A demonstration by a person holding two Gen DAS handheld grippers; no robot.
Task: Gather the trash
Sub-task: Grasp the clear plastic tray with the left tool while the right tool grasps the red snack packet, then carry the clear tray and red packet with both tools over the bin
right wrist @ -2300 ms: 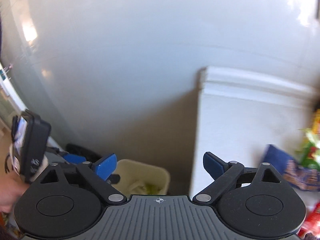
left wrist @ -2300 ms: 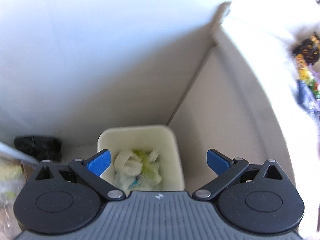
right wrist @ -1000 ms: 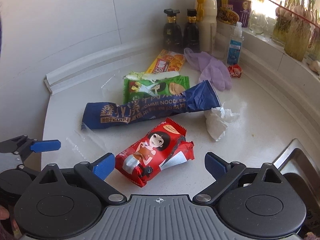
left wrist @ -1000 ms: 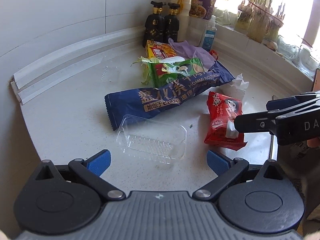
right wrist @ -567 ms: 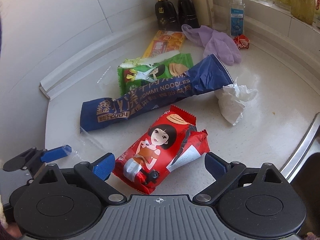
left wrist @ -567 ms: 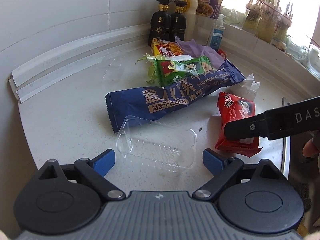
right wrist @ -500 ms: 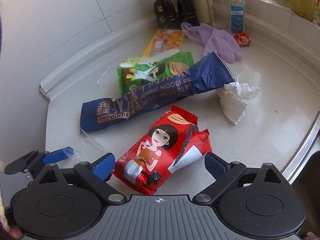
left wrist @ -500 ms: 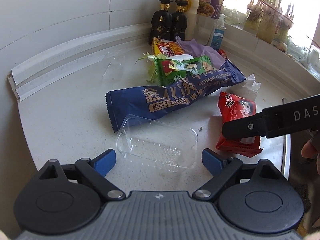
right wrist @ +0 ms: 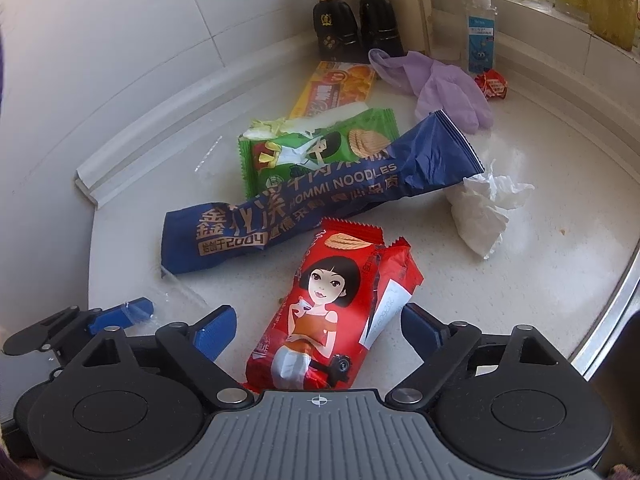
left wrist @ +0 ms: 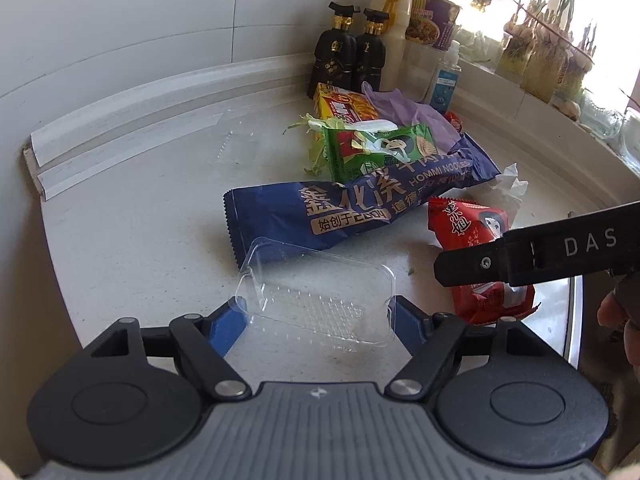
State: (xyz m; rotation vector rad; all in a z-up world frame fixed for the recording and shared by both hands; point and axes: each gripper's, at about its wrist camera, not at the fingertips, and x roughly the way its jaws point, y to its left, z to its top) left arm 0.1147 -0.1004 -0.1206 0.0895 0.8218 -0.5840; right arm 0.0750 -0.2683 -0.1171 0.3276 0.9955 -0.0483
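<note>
Grasp step, both hands at once, trash still spread on the white desk. Left gripper angles steeply down at the near desk edge; jaws are closing around the clear plastic tray, which lies flat between the blue pads. The pads look right at the tray's ends, but clear plastic makes contact hard to read, so probably not yet pinched. Right gripper also tips down, jaws wide and closing, with the red snack packet lying lengthwise between them and a gap showing on both sides; nothing held. Blue noodle wrapper, green chip packet, yellow packet, purple glove, crumpled tissue and small red wrapper wait further back, untouched. Next: finish both squeezes, gently on the flimsy tray so it doesn't buckle or pop out, then lift clear and carry to a bin, none in view. A fingertip shows at the right edge of the left view.
</note>
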